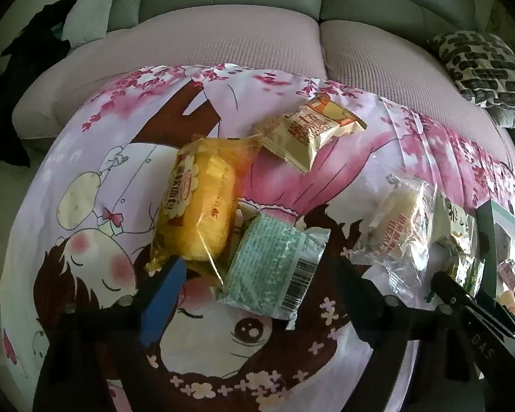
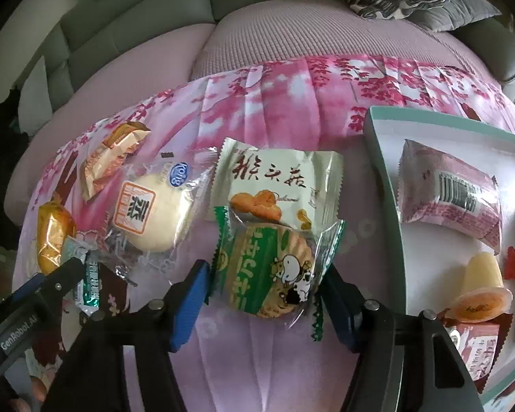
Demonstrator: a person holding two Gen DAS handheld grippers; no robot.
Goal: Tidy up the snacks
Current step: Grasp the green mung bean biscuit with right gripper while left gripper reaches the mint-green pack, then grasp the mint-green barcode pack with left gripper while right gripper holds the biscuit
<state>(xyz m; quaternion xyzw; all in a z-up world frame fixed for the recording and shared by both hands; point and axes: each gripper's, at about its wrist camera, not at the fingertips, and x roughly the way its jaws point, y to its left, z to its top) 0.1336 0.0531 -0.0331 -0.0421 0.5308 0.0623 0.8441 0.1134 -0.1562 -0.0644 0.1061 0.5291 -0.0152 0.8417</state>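
My left gripper point(image 1: 257, 267) is open around the near end of a pale green wrapped snack point(image 1: 271, 267). A yellow cake packet point(image 1: 195, 206) lies just left of it and a beige packet point(image 1: 309, 130) lies farther back. My right gripper point(image 2: 264, 274) is open, its jaws on either side of a green-and-clear biscuit packet point(image 2: 271, 271). Behind that lie a white packet with orange print point(image 2: 278, 185) and a round white bun in clear wrap point(image 2: 154, 213). The white tray with a teal rim point(image 2: 388, 185) at the right holds a pink packet point(image 2: 449, 199) and a jelly cup point(image 2: 480, 292).
The snacks lie on a pink cartoon-print cloth point(image 1: 120, 171) over a low table, with a mauve sofa point(image 1: 223, 37) behind. A patterned cushion point(image 1: 484, 65) sits at the sofa's right. The left gripper's fingertip point(image 2: 65, 271) shows at the right wrist view's left edge.
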